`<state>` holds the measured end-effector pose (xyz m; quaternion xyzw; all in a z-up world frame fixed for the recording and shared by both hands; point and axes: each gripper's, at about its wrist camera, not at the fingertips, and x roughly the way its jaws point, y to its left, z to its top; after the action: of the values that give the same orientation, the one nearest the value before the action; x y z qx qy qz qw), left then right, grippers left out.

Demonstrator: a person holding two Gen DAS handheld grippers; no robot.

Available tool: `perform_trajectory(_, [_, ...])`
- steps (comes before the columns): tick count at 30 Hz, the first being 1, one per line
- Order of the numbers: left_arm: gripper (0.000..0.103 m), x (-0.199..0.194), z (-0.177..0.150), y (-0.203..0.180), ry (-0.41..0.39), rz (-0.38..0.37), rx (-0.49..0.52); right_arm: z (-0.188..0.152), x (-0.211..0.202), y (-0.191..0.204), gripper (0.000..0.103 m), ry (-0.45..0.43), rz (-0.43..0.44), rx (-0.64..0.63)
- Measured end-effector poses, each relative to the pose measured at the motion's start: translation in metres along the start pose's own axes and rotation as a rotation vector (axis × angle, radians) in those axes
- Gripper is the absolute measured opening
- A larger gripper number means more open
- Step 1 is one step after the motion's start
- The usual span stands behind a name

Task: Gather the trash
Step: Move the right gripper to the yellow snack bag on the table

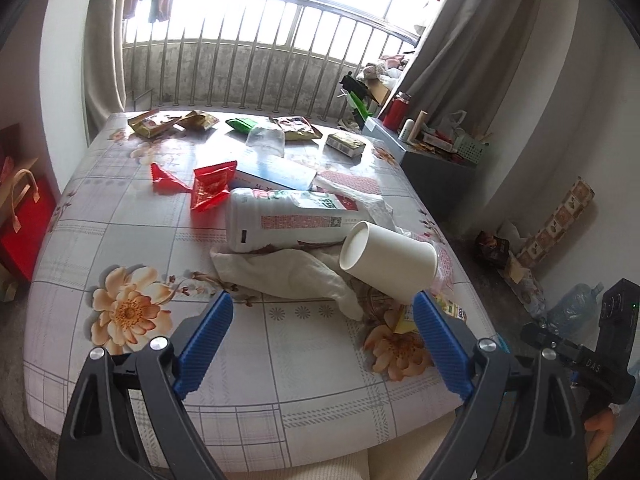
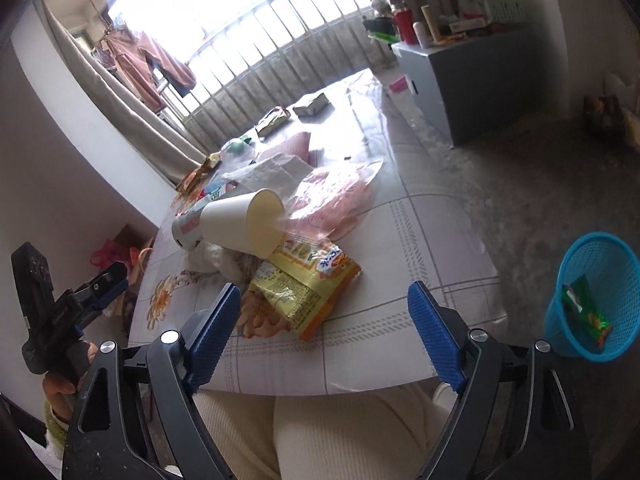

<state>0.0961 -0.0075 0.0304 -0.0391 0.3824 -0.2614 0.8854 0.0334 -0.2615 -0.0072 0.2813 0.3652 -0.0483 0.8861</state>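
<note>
Floral table holds tipped cup, seemingly empty.

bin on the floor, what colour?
Bright blue mesh: the bin, clearest in the right wrist view, with a green wrapper inside.

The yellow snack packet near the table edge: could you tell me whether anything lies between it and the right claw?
Nothing visible does. The right claw is open just short of the yellow snack packet, with only bare tablecloth between.
</note>
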Motion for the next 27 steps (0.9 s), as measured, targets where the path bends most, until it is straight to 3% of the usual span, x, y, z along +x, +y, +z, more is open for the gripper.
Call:
perform_trajectory(7, [0.089,0.027,0.012,-0.016,0.037,-0.069,0.029,0.002,0.025,0.001,0.068,0.084,0.006,-0.007])
perform_trajectory(12, [0.089,0.046,0.023,-0.037,0.051,-0.075,0.104,0.005,0.038,-0.007,0.048,0.120,-0.016,0.011])
perform_trajectory(14, [0.089,0.054,0.028,-0.044,0.061,-0.072,0.128,0.009,0.040,-0.011,0.046,0.124,-0.011,0.017])
perform_trajectory(22, [0.097,0.089,0.040,-0.069,0.111,-0.036,0.210,0.025,0.055,-0.012,0.049,0.125,0.024,-0.048])
perform_trajectory(27, [0.097,0.107,0.043,-0.076,0.151,-0.016,0.234,0.025,0.063,-0.009,0.063,0.135,0.058,-0.120])
